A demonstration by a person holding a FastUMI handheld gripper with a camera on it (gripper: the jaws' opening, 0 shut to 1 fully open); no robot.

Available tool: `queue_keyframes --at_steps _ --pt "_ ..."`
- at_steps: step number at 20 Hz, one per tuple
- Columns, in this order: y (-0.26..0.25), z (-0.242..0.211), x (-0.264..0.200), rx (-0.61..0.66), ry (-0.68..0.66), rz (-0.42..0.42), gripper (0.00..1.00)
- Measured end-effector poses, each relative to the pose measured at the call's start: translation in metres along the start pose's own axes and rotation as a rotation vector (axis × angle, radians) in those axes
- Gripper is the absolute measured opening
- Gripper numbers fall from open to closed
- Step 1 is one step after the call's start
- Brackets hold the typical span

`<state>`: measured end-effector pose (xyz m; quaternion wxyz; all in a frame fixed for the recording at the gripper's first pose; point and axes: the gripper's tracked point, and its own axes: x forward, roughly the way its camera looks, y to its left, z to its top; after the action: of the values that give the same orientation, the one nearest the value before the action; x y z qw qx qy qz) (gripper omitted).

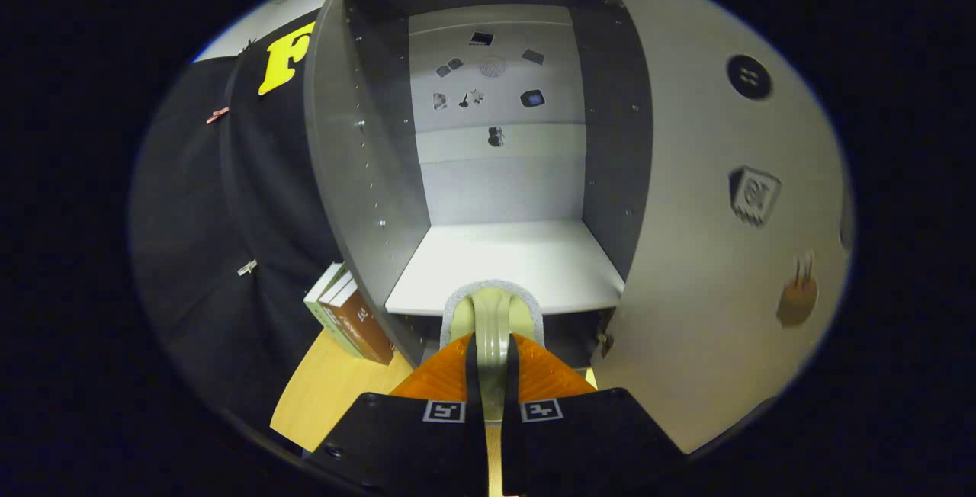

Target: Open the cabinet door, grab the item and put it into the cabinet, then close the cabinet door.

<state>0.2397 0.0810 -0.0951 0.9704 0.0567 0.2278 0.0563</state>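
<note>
Both tongs (492, 360) tight on pale item (492, 314)

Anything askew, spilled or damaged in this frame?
Nothing stands out. The cabinet door is open, its shelf is bare, and the gripper has its jaws shut on a pale green item at the shelf's front edge.

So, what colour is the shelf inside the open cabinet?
White, seen in the gripper view: the shelf lies beyond the gripper.
</note>
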Motion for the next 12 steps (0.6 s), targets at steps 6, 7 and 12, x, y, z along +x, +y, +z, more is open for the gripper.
queue_keyframes --at_steps 6,7,12 --pt "0.006 0.042 0.065 0.056 0.018 -0.013 0.12" --pt "0.006 0.043 0.078 0.058 0.023 -0.019 0.12" --pt "0.003 0.033 0.14 0.064 0.06 -0.043 0.12"
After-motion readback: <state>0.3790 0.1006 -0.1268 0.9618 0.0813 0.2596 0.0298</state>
